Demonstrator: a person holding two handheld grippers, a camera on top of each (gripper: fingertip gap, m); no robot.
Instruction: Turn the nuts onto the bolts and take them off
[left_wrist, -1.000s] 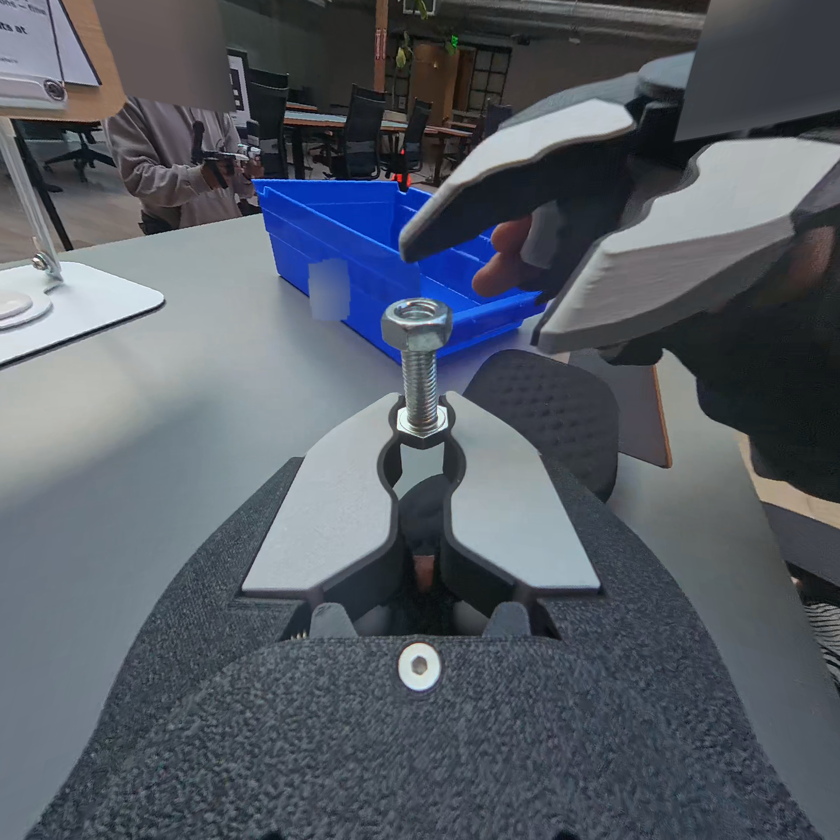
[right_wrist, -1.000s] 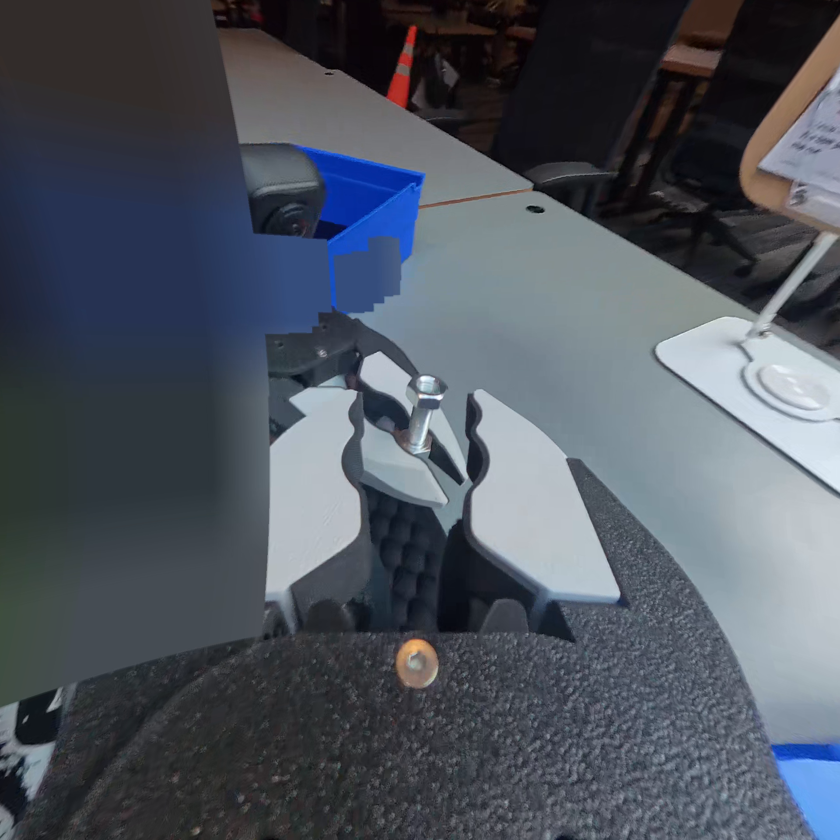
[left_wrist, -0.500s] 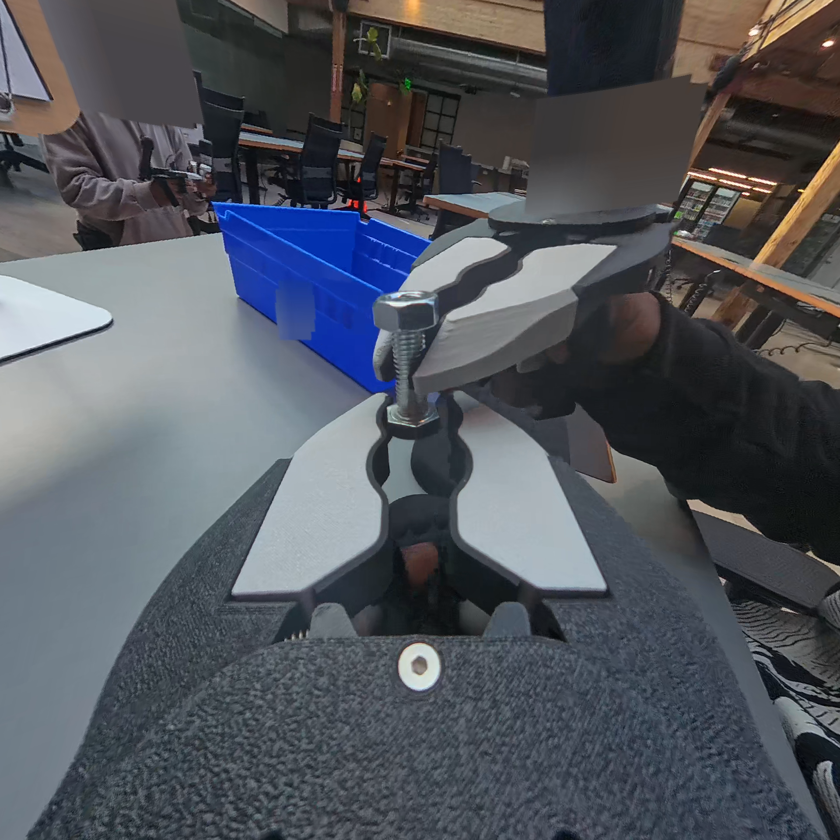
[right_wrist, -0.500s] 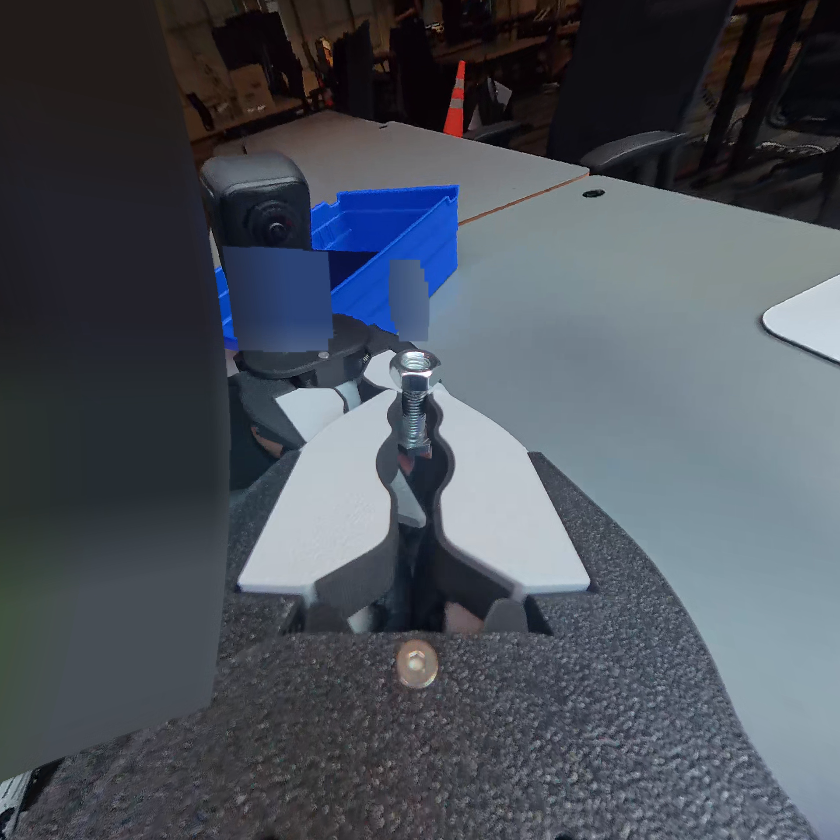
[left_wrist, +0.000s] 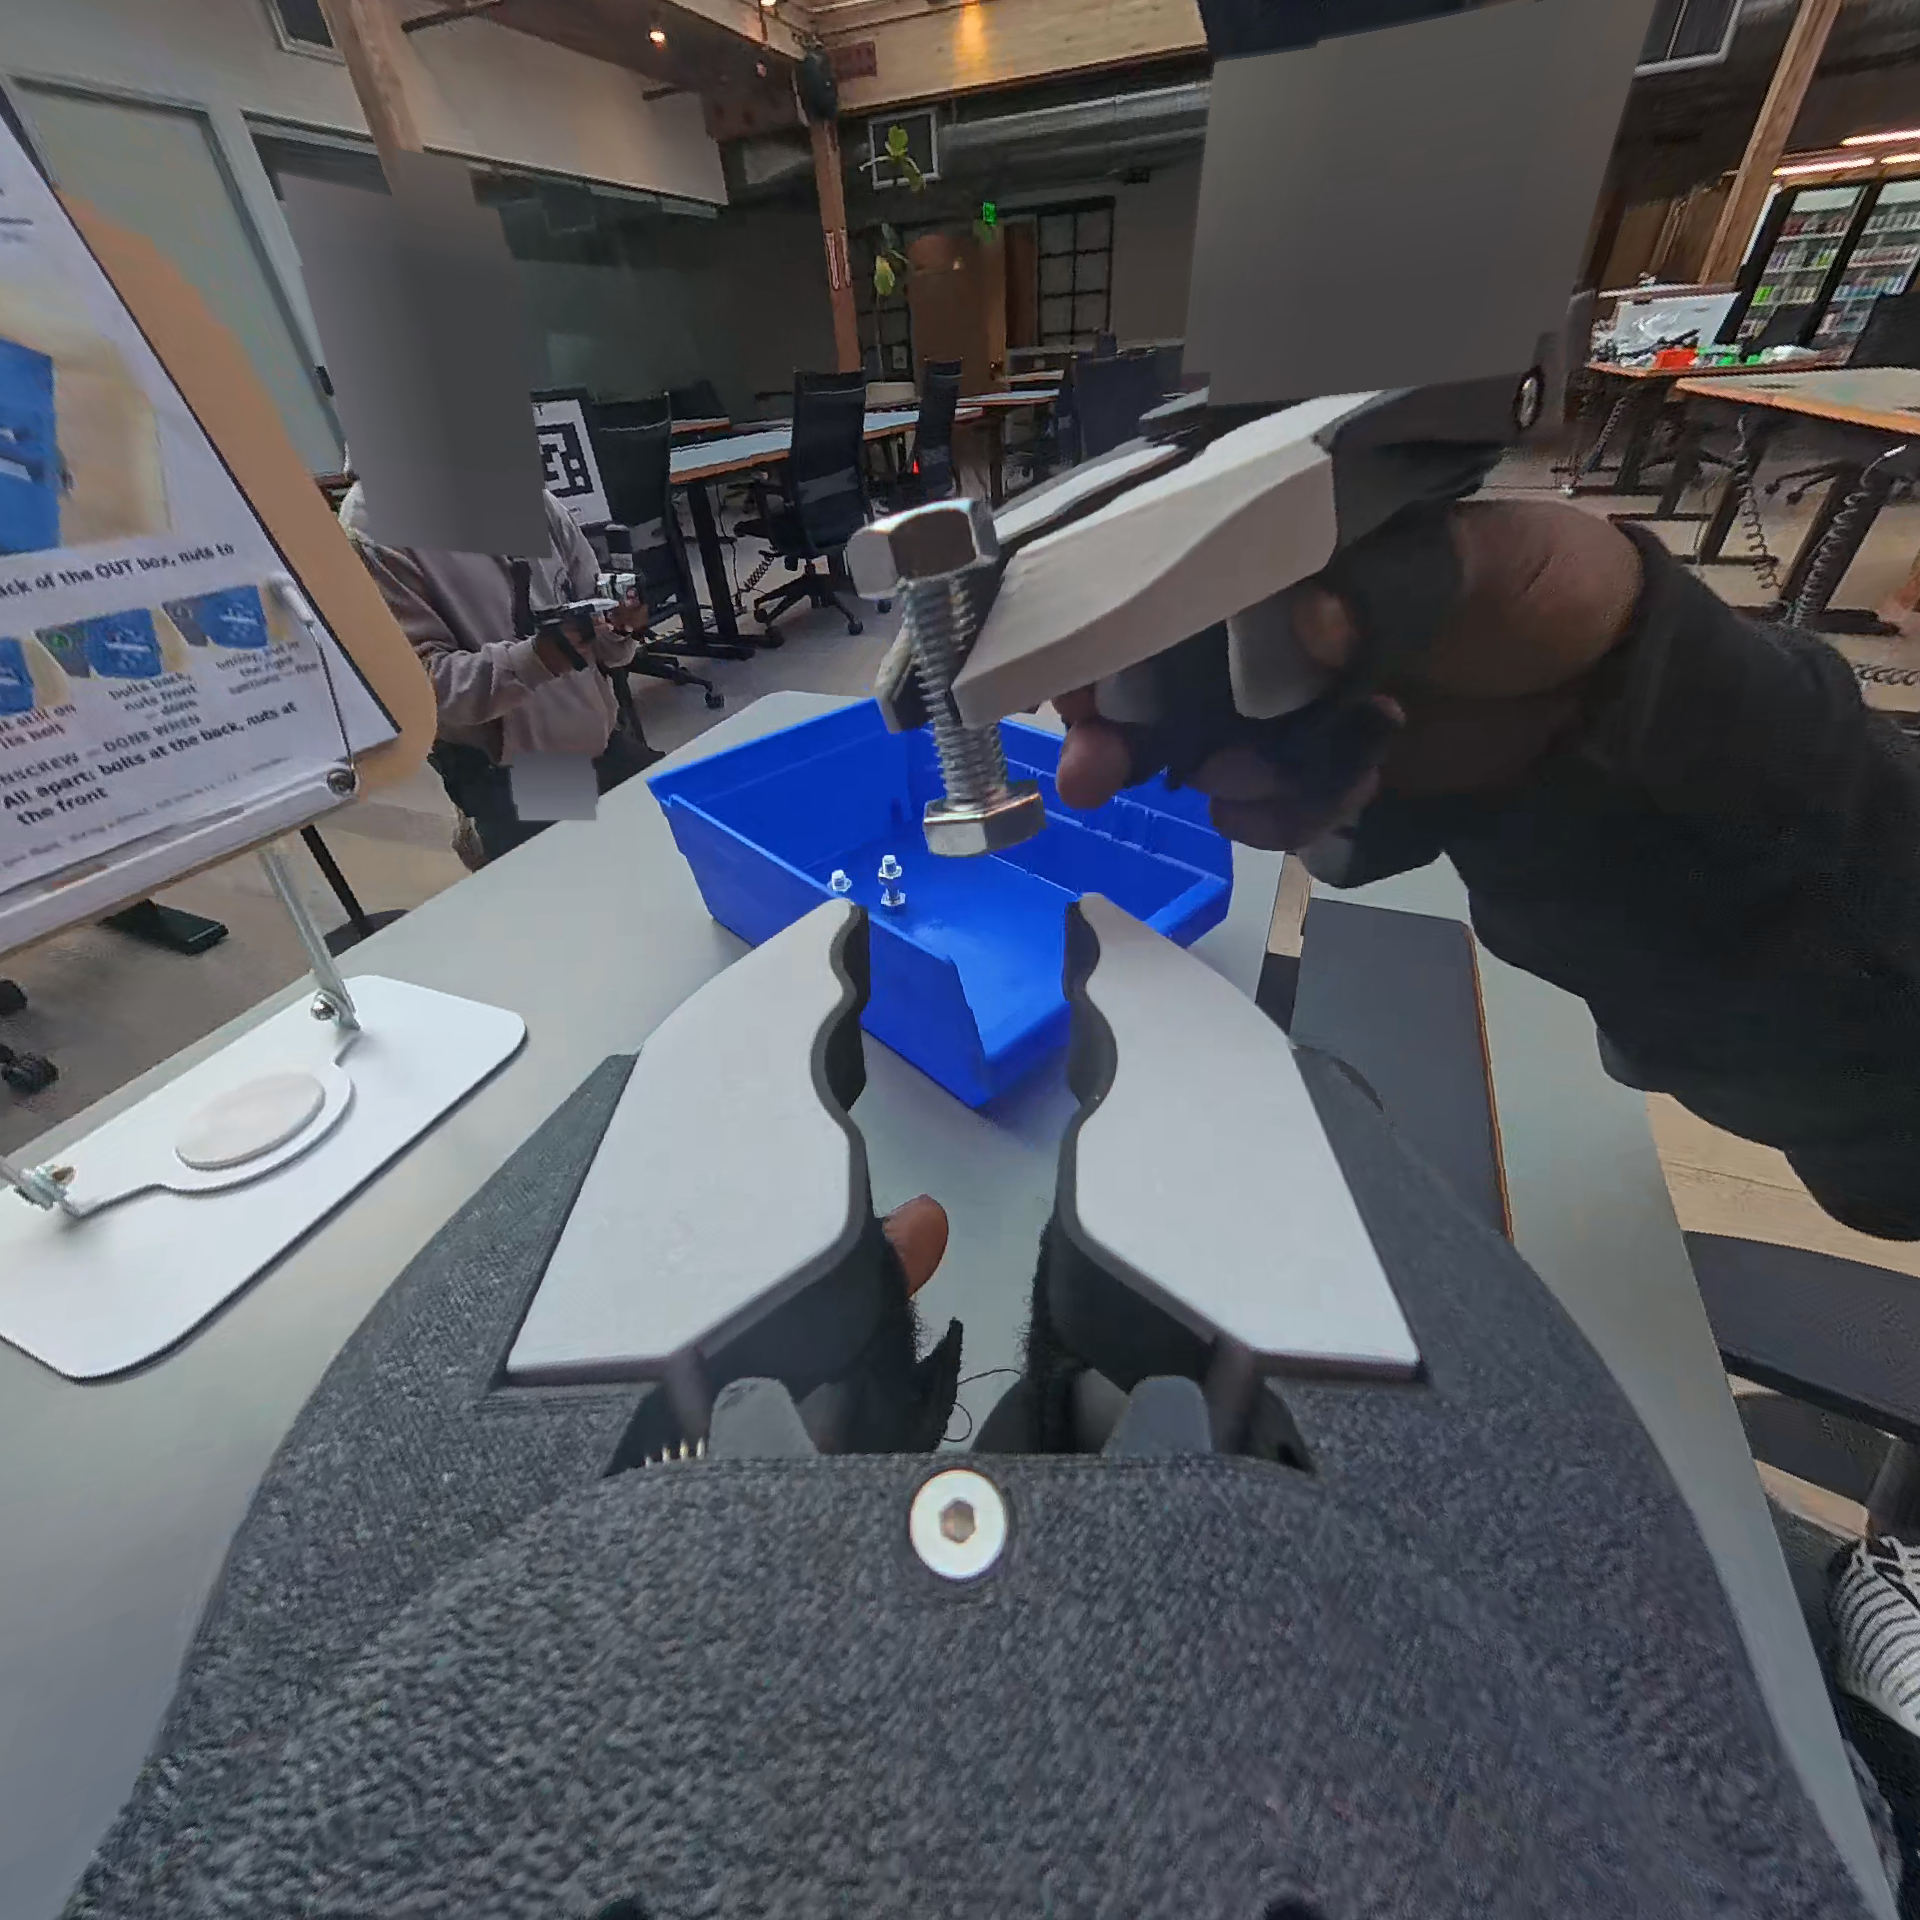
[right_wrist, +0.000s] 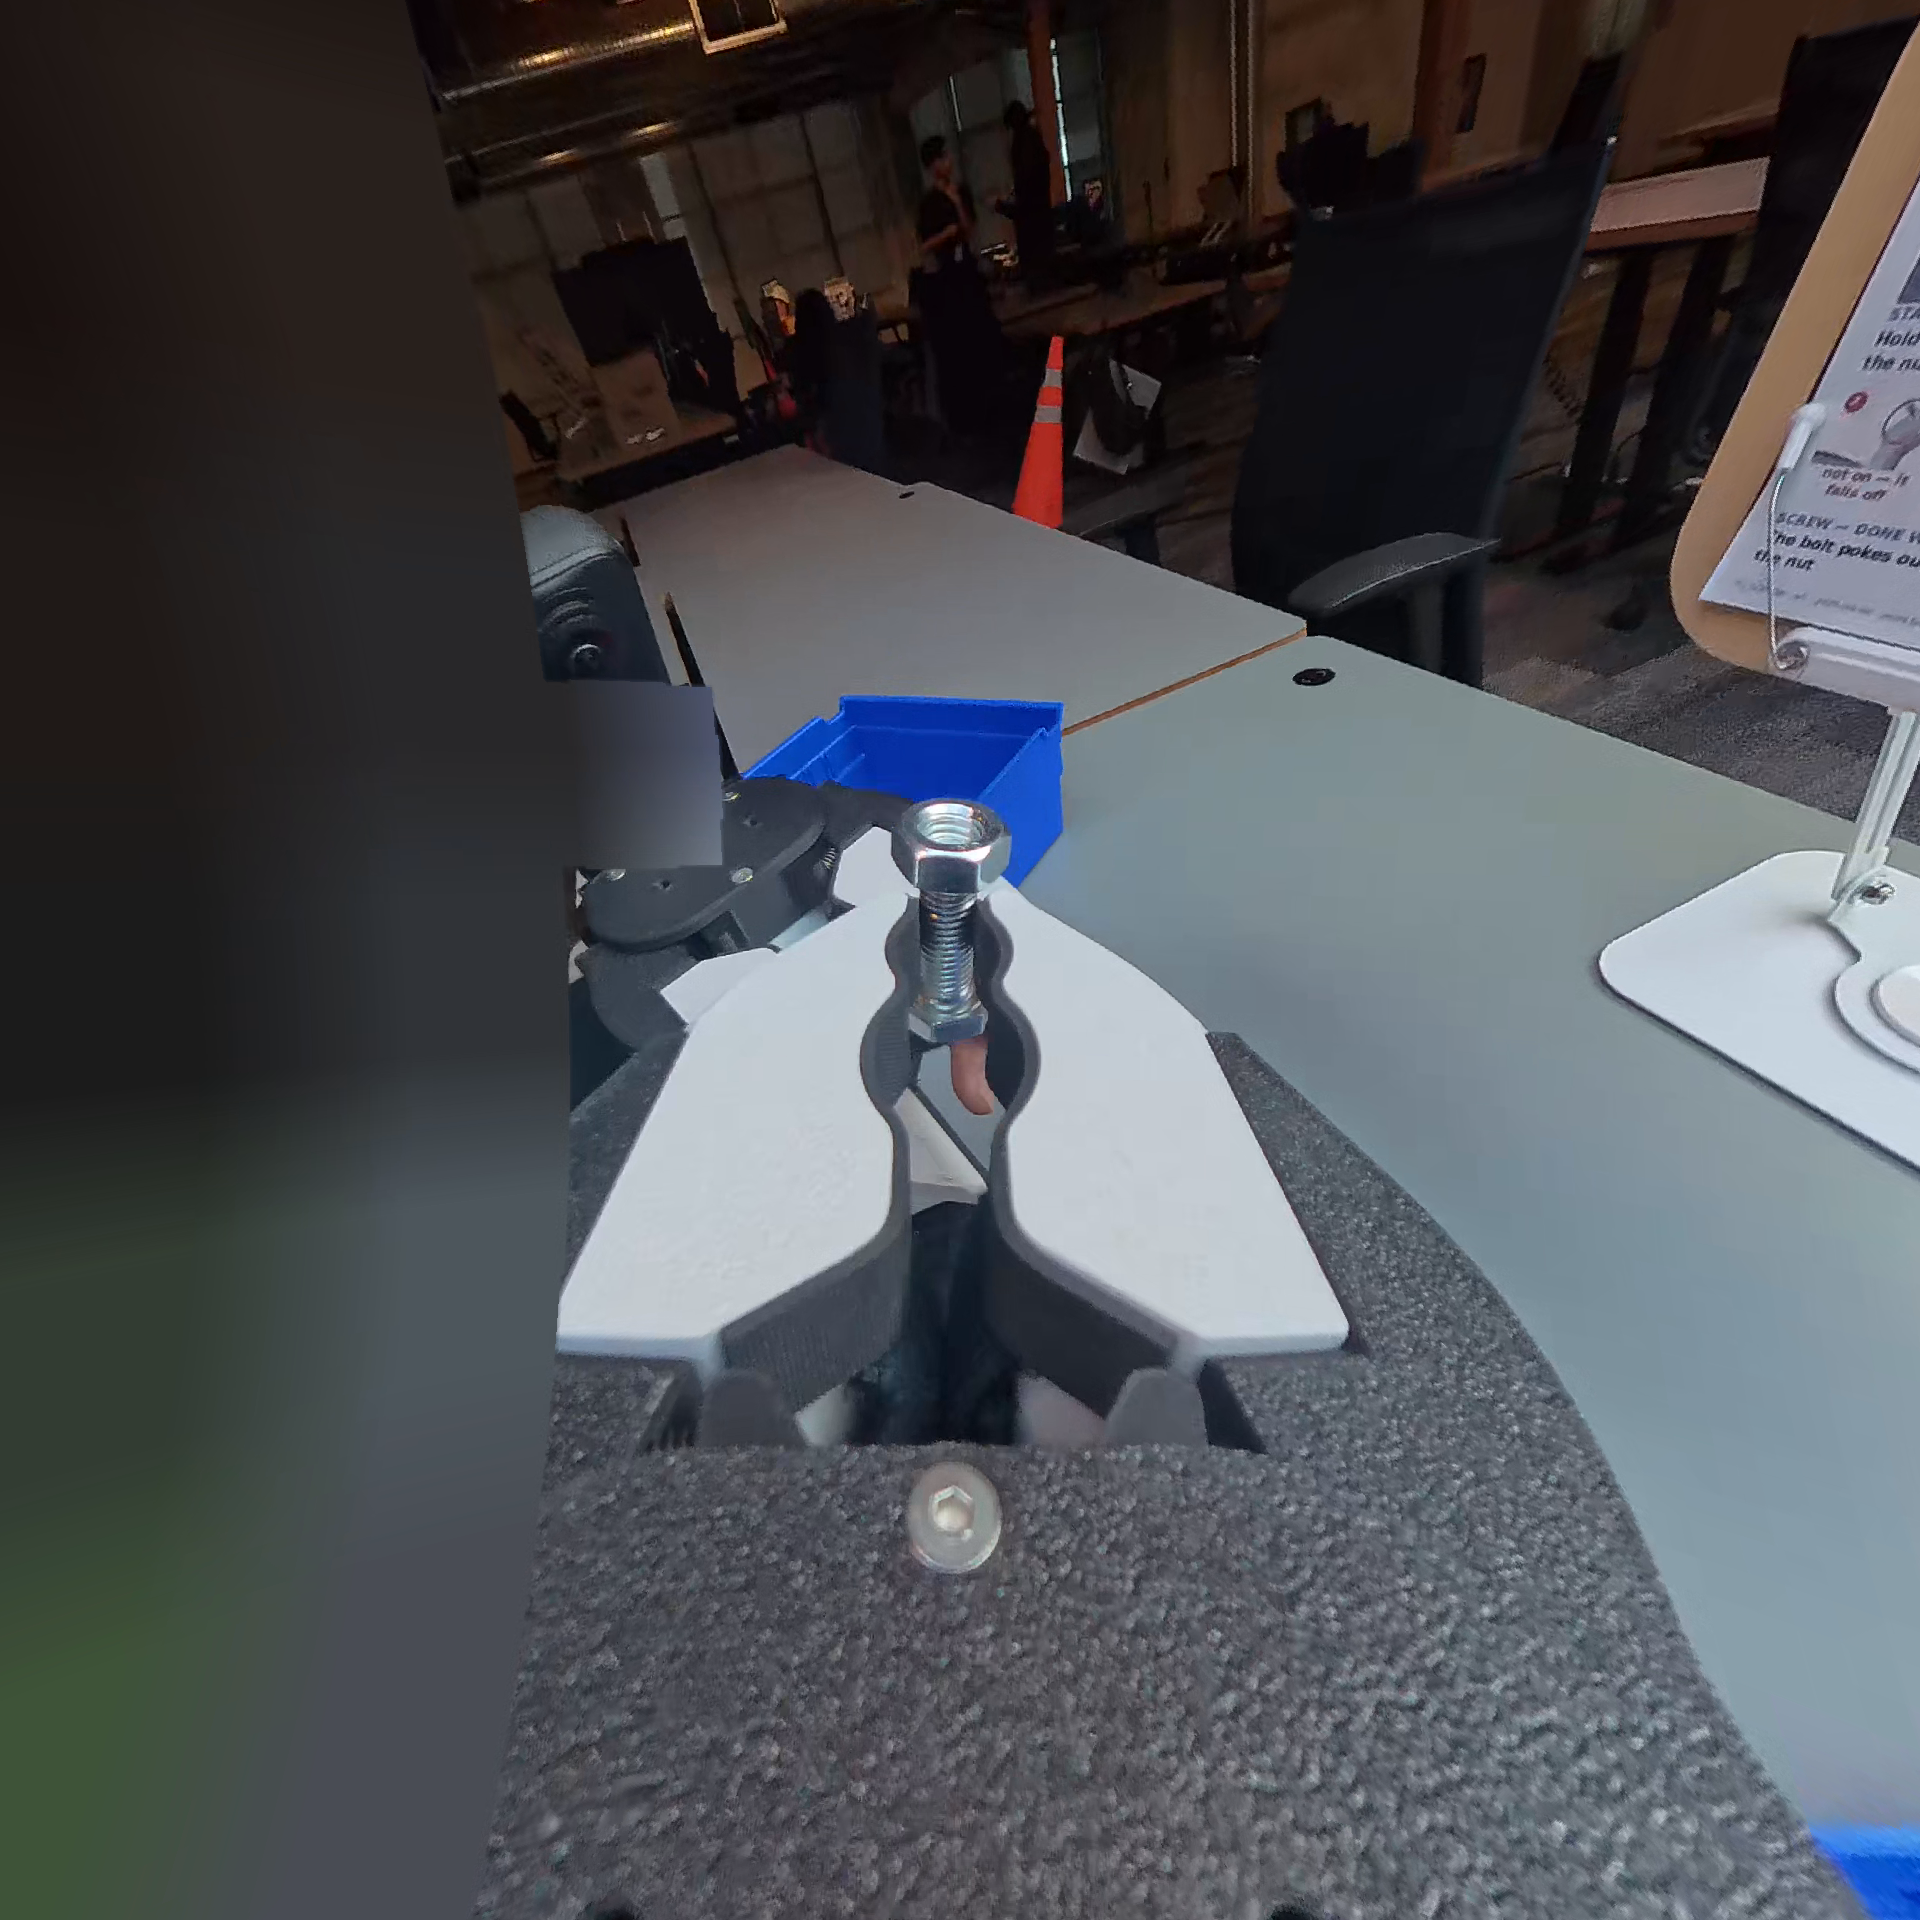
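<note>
A steel bolt (left_wrist: 961, 717) stands upright with a nut (left_wrist: 925, 545) at its top end and its hex head (left_wrist: 982, 826) at the bottom. My right gripper (left_wrist: 935, 665) is shut on the threaded shaft and holds the bolt in the air over the blue bin (left_wrist: 935, 997). In the right wrist view the bolt (right_wrist: 943, 966) sits between the tips of my right gripper (right_wrist: 951, 925), with the nut (right_wrist: 951, 844) on top. My left gripper (left_wrist: 961, 925) is open and empty, just below and in front of the bolt head.
Small bolts and nuts (left_wrist: 888, 881) lie in the blue bin. A sign stand (left_wrist: 156, 623) on a white base (left_wrist: 260, 1122) stands at the left. A black mat (left_wrist: 1382, 1018) lies at the right. A person (left_wrist: 488, 644) stands beyond the table. The grippers' ends are close to 5 centimeters from one another.
My left gripper has opened and let go of the bolt head. My right gripper has closed on the shaft and lifted the bolt up, over the blue bin.
</note>
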